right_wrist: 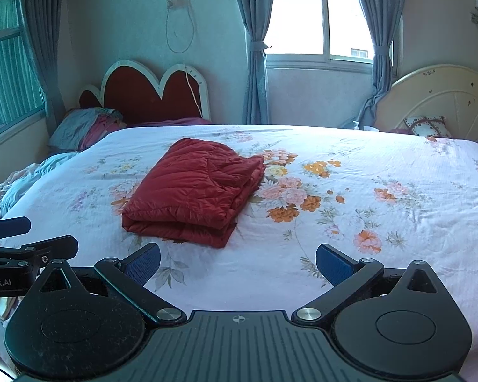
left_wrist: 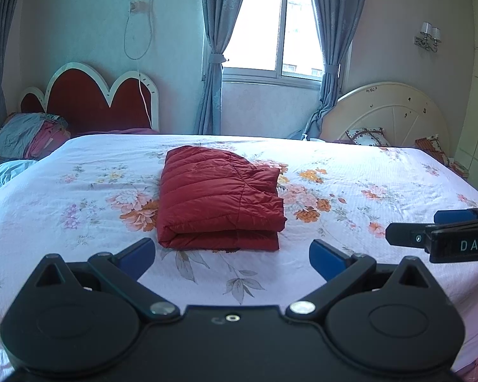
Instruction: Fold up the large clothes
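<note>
Judging by the dark-red quilted puffer jacket (left_wrist: 218, 199) lying folded ahead of your left gripper (left_wrist: 232, 254) and right gripper (right_wrist: 238, 262) — both jaws wide, empty — little remains.

I see the folded jacket (left_wrist: 218, 197) lying on the bed (left_wrist: 350, 254), near its middle. My left gripper (left_wrist: 232, 256) hangs just in front of it; my right gripper (right_wrist: 238, 262) sits to the jacket's right. Far behind stand two headboards, a window (left_wrist: 272, 22) between them.
</note>
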A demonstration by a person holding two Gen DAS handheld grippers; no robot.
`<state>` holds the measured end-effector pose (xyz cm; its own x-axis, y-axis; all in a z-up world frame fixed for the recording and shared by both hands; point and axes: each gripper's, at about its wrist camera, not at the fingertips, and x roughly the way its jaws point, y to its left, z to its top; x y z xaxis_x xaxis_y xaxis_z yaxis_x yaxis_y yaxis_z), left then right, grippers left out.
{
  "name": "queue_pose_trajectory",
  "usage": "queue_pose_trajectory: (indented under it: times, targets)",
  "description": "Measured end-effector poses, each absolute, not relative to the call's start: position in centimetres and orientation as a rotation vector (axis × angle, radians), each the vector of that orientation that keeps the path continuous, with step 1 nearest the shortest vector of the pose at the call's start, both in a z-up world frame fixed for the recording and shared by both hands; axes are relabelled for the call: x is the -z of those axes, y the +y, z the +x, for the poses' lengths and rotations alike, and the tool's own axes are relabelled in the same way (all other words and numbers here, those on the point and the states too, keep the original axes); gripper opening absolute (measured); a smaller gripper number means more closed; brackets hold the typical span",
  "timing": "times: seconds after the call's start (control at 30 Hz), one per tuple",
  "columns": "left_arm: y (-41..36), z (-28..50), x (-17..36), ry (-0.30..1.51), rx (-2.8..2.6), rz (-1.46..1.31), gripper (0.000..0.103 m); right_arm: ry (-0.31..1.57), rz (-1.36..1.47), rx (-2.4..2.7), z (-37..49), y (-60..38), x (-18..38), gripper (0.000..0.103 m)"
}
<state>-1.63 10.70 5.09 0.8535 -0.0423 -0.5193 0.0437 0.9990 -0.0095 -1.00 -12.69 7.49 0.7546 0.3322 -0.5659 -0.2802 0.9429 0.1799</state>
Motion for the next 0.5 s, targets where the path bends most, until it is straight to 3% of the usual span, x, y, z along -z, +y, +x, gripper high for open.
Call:
queue_pose_trajectory:
  times: [0.5]
  targets:
    - [10.67, -1.61, -5.08, 0.545, 0.043, 0.003, 0.103, 0.634, 0.087, -0.334, -0.97, -12.59, -7.53, 0.103]
